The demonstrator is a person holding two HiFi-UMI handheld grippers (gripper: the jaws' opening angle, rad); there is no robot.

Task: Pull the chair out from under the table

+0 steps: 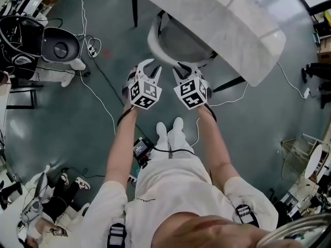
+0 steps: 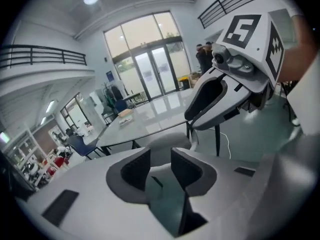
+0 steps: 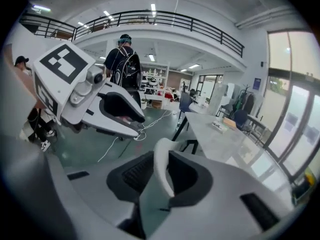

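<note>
A white chair [image 1: 173, 40] with a grey seat stands tucked under the white marble table [image 1: 243, 30]. Both grippers are at its curved back rim. My left gripper [image 1: 153, 66] is open, and in the left gripper view the chair back [image 2: 167, 140] shows just beyond the gap of the left gripper [image 2: 161, 156]. My right gripper [image 1: 185, 67] is open too. In the right gripper view the white rim of the chair [image 3: 161, 159] stands between the jaws of the right gripper [image 3: 162, 173], with dark gaps on either side of it. Most of the chair's seat is hidden under the tabletop.
White cables [image 1: 98, 94] trail over the grey floor to the left of the chair, by a power strip [image 1: 93, 49]. A round grey device [image 1: 61, 45] stands at the far left. A black table leg [image 1: 134, 6] is left of the chair. A person with a backpack [image 3: 122, 59] stands further off.
</note>
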